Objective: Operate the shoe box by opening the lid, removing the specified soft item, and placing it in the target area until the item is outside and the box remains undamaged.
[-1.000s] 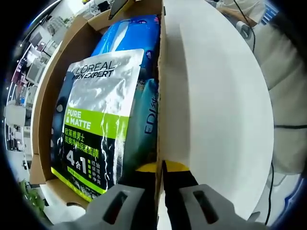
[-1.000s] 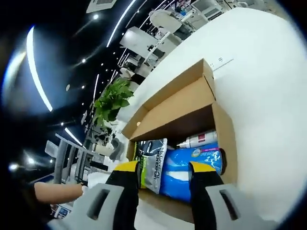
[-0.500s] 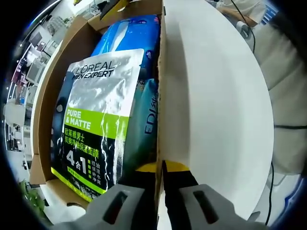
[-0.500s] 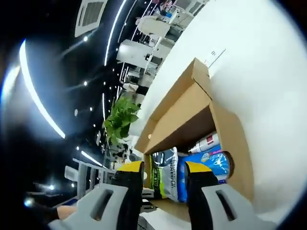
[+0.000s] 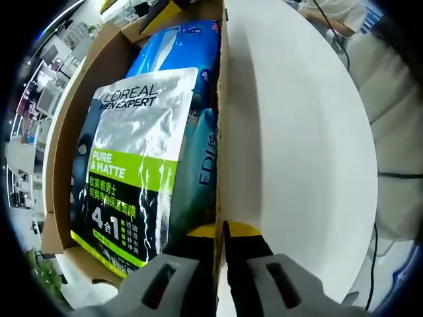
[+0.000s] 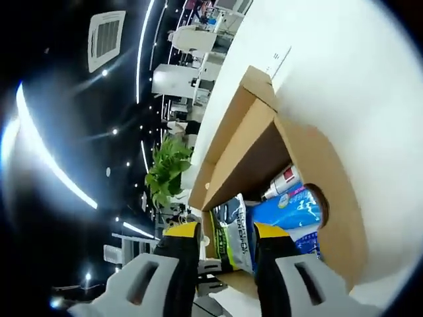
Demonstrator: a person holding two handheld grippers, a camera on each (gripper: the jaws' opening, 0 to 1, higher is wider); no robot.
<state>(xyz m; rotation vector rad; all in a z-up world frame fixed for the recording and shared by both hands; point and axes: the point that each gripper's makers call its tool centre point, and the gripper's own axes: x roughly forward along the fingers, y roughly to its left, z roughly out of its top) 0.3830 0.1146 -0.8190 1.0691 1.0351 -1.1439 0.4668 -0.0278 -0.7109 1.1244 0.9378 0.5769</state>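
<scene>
A bright white surface (image 5: 297, 152) carries the cardboard shoe box (image 5: 69, 132), with an office of ceiling lights and a green plant (image 6: 166, 162) behind it in the right gripper view. The lid (image 6: 231, 148) is already up and tipped back, so the contents lie open to me.

My left tool (image 5: 222, 232) is pressed together on the box's side wall (image 5: 222, 99), the cardboard edge running straight up between the yellow-tipped jaws. I judge I am holding it there to steady the box, so that it does not slide or tear while something is drawn out.

Inside, the L'Oréal Men Expert pouch (image 5: 135, 165) lies on top, flat and face up. A blue soft pack (image 5: 178, 49) sits beyond it at the far end, and a teal pack (image 5: 198, 172) is wedged against the pinched wall. A small bottle (image 6: 283, 182) lies at the back.

My right tool (image 6: 225, 231) hangs spread above the open box, gripping nothing, its jaws framing the pouch's end. That looks like lining up for a pick. Which soft item is wanted I cannot tell; all are still inside.
</scene>
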